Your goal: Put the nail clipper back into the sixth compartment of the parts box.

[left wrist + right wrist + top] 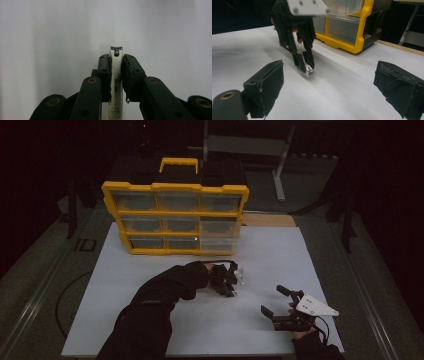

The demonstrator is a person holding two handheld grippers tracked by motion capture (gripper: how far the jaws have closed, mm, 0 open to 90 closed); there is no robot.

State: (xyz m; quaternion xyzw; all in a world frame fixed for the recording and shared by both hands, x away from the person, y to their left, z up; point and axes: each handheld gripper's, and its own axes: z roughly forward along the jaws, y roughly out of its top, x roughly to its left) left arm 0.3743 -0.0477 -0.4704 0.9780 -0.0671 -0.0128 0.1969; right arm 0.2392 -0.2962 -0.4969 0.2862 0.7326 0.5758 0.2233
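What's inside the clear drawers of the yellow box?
The yellow box has clear drawers, and they look empty from here, though dim light and glare make that hard to tell. The backs of the drawers are hidden.

My left gripper is reached forward over the middle of the surface, its jaws closed tight on a nail clipper, tip angled down and seemingly just off the sheet. My right gripper sits near the front right, low, jaws spread wide and holding nothing, pointing toward the left one.
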